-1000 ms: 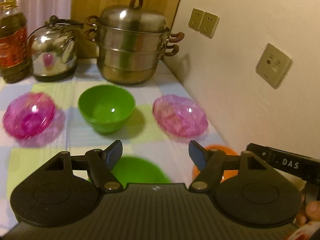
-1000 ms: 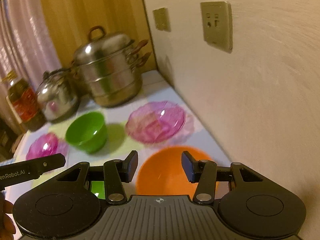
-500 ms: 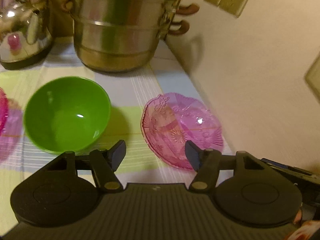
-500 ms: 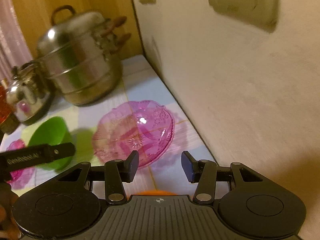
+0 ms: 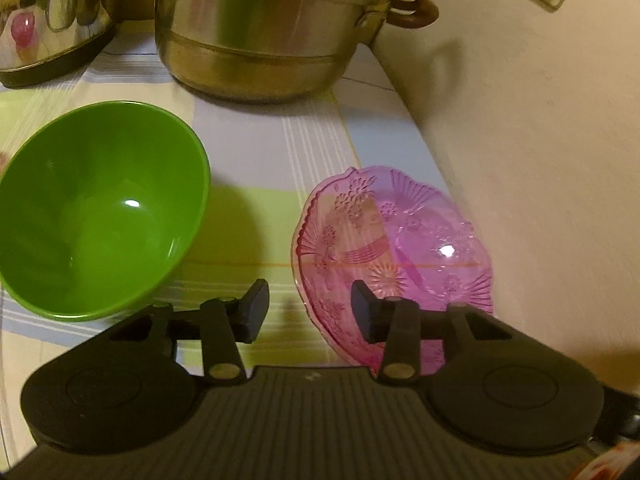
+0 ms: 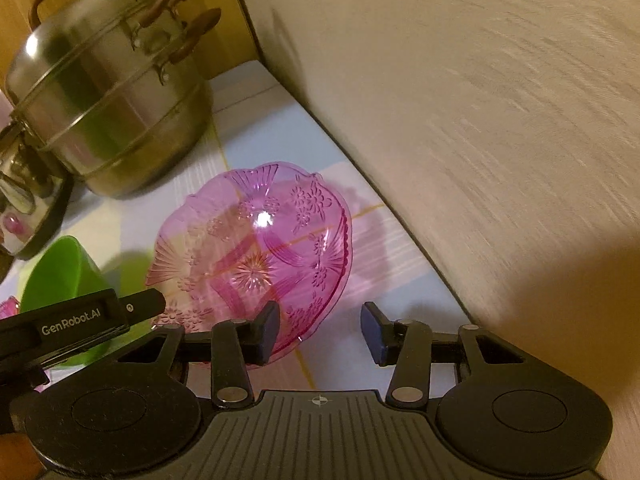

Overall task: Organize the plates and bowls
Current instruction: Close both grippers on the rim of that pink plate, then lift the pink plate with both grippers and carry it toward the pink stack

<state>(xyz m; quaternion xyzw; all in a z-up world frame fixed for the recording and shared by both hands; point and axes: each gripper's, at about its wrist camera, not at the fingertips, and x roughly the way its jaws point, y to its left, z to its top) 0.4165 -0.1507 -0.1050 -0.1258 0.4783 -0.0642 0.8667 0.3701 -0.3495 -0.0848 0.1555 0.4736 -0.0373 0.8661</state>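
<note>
A clear pink patterned bowl (image 5: 394, 252) sits on the checked cloth close to the wall; it also shows in the right wrist view (image 6: 256, 252). A green bowl (image 5: 92, 208) stands to its left, and its edge shows in the right wrist view (image 6: 60, 276). My left gripper (image 5: 310, 312) is open and empty, with the pink bowl's left rim between its jaws. My right gripper (image 6: 318, 334) is open and empty, with the bowl's right rim at its left fingertip. The left gripper's body (image 6: 76, 320) shows at the left of the right wrist view.
A steel stacked steamer pot (image 5: 264, 28) stands at the back, also in the right wrist view (image 6: 104, 92). A shiny kettle (image 5: 48, 16) is at the back left. The wall (image 5: 540, 140) runs along the right side. Part of another pink bowl (image 6: 8, 306) shows far left.
Both grippers have moved forward and down toward the pink bowl by the wall. The orange and green plates near the front have dropped out of view. Both jaws stay open.
</note>
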